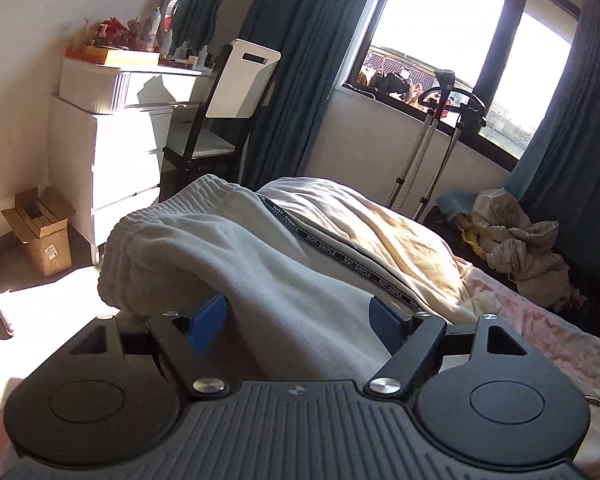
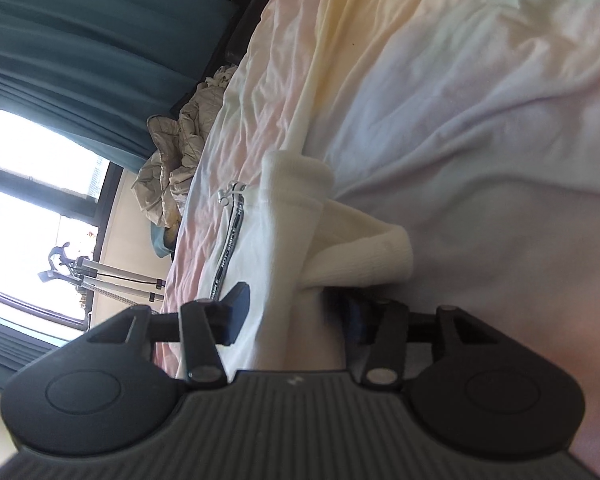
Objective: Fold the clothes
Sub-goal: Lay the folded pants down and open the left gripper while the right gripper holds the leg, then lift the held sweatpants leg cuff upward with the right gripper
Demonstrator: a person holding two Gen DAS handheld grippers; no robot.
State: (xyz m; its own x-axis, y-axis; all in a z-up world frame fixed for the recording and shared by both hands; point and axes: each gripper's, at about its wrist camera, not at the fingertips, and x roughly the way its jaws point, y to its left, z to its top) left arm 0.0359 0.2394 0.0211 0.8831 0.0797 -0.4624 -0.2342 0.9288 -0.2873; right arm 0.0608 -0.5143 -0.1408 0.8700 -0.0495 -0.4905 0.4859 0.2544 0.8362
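White fleece jacket (image 1: 260, 264) lies between both hand-held grippers, left (image 1: 300, 320) and right (image 2: 296, 312), released, tilted down.

A white chest of drawers (image 1: 116, 148) stands at left with a cardboard box (image 1: 40, 228) beside it. Teal curtains (image 1: 300, 60) frame a bright window (image 1: 440, 28). Crumpled bedding (image 1: 520, 240) sits at right.

"NOT·SIMPLE" repeated in white letters along the black zipper tape (image 1: 332, 254) of the cream jacket (image 1: 260, 248), same tape (image 2: 236, 222) only partly legible from the right wrist, cardboard box label (image 1: 51, 251) unreadable
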